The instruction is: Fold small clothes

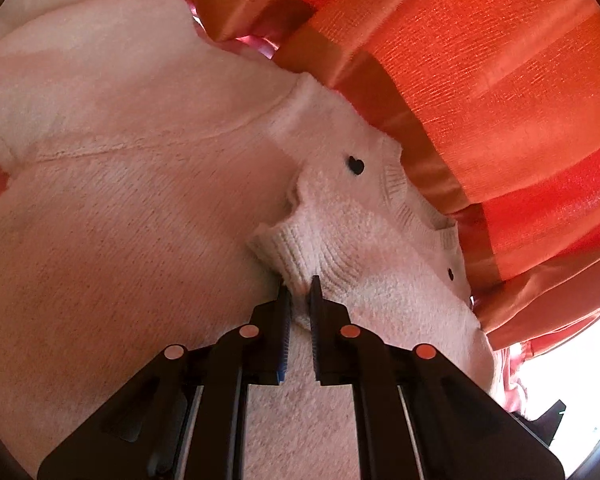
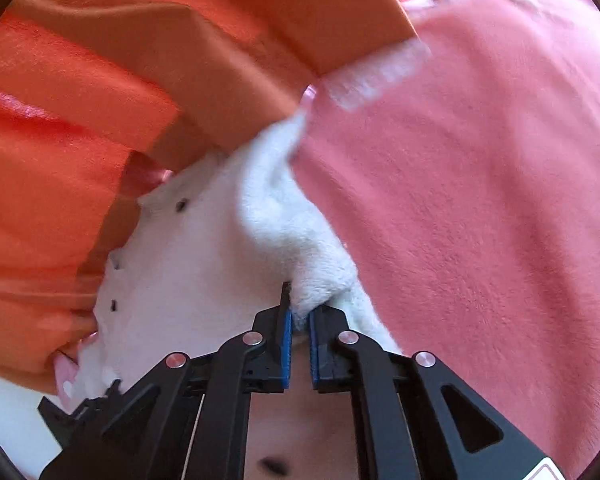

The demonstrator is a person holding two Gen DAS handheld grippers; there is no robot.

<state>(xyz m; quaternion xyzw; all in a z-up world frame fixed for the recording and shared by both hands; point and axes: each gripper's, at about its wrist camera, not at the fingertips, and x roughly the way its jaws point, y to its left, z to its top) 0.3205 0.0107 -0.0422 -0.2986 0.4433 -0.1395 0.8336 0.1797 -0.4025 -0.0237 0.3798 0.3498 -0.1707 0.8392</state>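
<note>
A small cream fuzzy knit cardigan (image 1: 140,208) with black heart buttons (image 1: 356,166) fills the left wrist view. My left gripper (image 1: 300,292) is shut on its ribbed edge (image 1: 296,252), fabric pinched between the jaws. In the right wrist view the same cardigan (image 2: 204,248) shows white with small black buttons (image 2: 181,205). My right gripper (image 2: 299,304) is shut on a bunched fold of it (image 2: 320,280). The other gripper's black body (image 2: 80,412) shows at lower left.
An orange striped curtain (image 1: 480,100) hangs close behind the cardigan and also shows in the right wrist view (image 2: 100,100). A pink fleece fabric (image 2: 480,220) fills the right side of the right wrist view. Bright white light (image 1: 572,384) shows at lower right.
</note>
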